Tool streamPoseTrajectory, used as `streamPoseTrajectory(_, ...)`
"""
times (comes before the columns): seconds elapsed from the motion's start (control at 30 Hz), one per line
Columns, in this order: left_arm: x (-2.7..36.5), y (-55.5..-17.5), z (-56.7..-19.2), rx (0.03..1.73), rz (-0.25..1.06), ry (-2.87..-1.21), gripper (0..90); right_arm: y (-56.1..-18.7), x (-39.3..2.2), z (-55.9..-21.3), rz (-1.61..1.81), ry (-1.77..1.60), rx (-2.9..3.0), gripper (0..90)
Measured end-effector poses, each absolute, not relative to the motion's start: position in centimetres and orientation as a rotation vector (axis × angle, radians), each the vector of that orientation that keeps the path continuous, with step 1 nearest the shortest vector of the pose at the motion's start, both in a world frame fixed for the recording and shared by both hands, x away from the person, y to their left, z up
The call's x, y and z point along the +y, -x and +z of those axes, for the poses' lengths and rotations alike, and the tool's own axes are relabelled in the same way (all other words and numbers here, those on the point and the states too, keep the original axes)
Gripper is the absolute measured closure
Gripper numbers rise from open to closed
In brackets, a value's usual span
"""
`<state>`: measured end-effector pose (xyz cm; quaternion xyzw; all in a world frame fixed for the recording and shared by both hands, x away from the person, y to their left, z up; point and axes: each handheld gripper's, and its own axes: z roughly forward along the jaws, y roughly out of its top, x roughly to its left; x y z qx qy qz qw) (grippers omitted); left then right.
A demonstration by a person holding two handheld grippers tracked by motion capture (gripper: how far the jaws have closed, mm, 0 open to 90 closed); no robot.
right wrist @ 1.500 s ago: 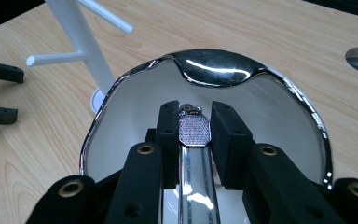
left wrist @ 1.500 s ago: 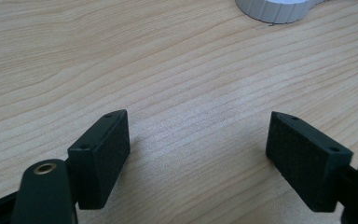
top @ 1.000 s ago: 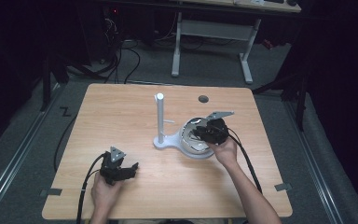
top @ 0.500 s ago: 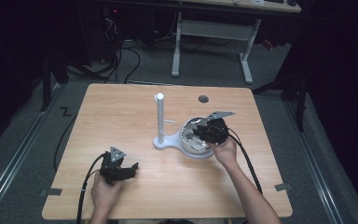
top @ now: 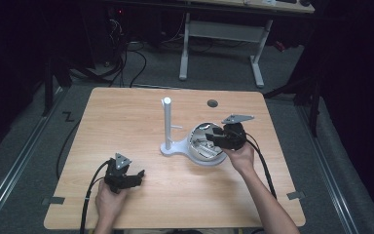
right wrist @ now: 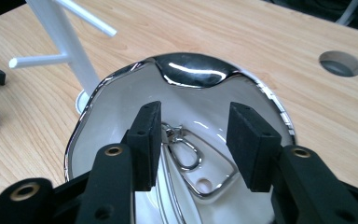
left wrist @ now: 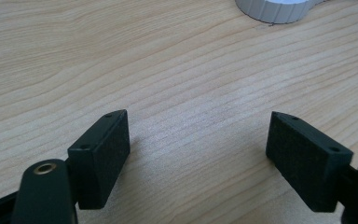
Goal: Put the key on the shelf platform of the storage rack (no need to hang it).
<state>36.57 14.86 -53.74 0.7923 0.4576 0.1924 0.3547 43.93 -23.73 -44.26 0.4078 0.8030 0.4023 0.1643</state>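
Note:
A white jewellery stand has an upright post (top: 167,124) and a shallow dish (top: 200,157) with a chrome rim (right wrist: 196,70), standing mid-table. Silver metal loops and a teardrop-shaped piece (right wrist: 186,157) lie in the dish. My right gripper (top: 213,139) hangs just over the dish, open, its jaws on either side of the silver pieces (right wrist: 195,140) with nothing held. The left gripper (top: 135,175) rests low near the table's front left, open (left wrist: 198,154), with bare wood between its jaws. The stand's round base (left wrist: 275,7) lies ahead of it.
The wooden table (top: 126,112) has a round cable hole (top: 212,103) behind the dish. Thin white pegs (right wrist: 81,18) stick out from the post. Cables trail from both grippers off the front edge. A desk frame and wires stand on the floor beyond the table.

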Motion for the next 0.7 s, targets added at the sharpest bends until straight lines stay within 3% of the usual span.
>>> streamPoseTrajectory(0.7,14.9,-36.6,-53.7,1.183,0.497,-2.047,22.0,-42.9,-26.8,-42.4,1.146,-1.218,2.213,51.7)
